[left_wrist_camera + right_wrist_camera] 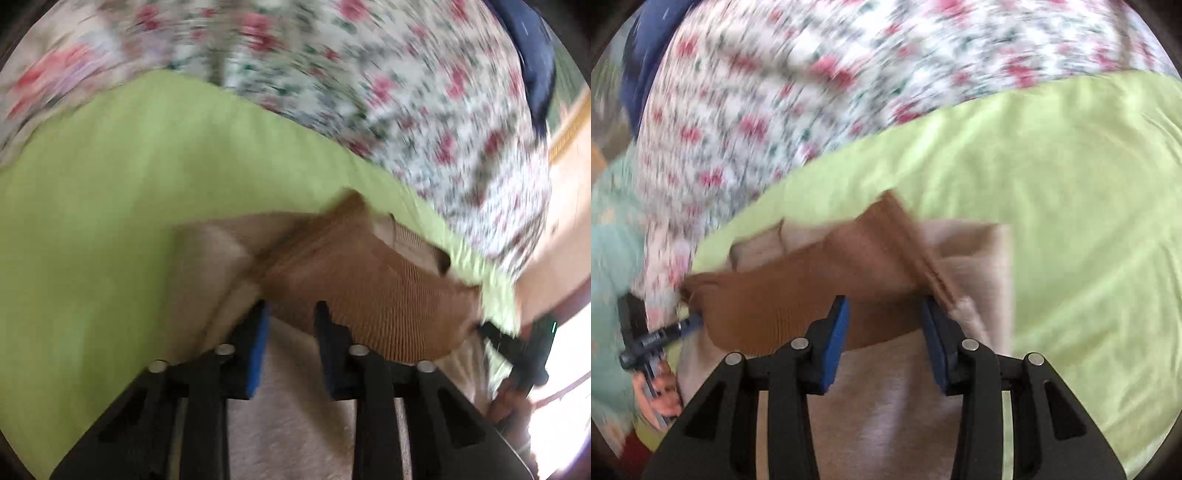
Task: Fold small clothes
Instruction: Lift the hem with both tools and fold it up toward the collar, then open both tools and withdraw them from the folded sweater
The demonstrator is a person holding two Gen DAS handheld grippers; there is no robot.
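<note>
A small beige garment [306, 417] with a ribbed brown band [373, 295] lies on a lime-green sheet [92, 206], itself spread over a floral cloth [369, 74], in two motion-blurred wrist views. The left gripper [291, 325] hovers low over the garment with its jaws parted by a narrow gap; the beige fabric shows in that gap and the brown band lies just ahead of and against the right-hand jaw, but whether the pads pinch any cloth cannot be told. The right gripper [884, 321] has its jaws set wider apart, straddling the lower edge of the brown band [798, 295], with the beige fabric [886, 417] directly beneath; the pads appear not to press on it. In the right wrist view the other gripper's tip [683, 325] meets the band's far left end, a hand [659, 397] gripping its handle. A dark blue cloth [532, 55] sits at the far edge, beyond the jaws.
</note>
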